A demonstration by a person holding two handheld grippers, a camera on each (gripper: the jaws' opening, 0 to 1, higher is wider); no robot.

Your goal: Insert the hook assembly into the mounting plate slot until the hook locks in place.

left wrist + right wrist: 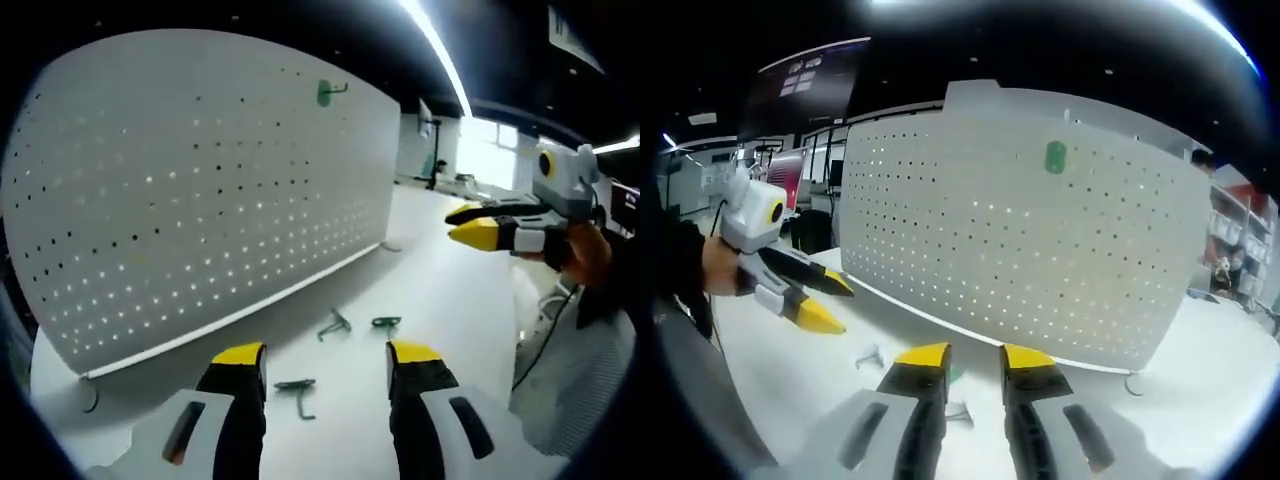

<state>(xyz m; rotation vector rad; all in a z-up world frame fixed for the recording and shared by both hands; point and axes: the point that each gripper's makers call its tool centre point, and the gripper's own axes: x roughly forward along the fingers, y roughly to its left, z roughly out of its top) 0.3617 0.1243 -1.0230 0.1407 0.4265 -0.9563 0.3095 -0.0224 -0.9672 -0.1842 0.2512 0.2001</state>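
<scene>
A white pegboard mounting plate point(200, 190) stands upright on the table, and one green hook point(330, 92) hangs high on it. Three loose green hooks lie on the table in front of it: one point(298, 390) just beyond my left gripper point(326, 355), two more point(334, 324) point(386, 322) farther out. The left gripper is open and holds nothing. My right gripper point(482, 226) hovers at the right, well above the table. In the right gripper view the plate point(1040, 250) carries the mounted hook point(1055, 157), and my right gripper point(974, 356) is open and holds nothing.
White tabletop point(440, 290) runs to the right of the plate. A person's hand point(585, 255) holds the right gripper. A loose hook point(872, 356) lies below the left gripper point(820, 300). A dark curved wire point(1130, 385) lies near the plate's foot. Office desks stand behind.
</scene>
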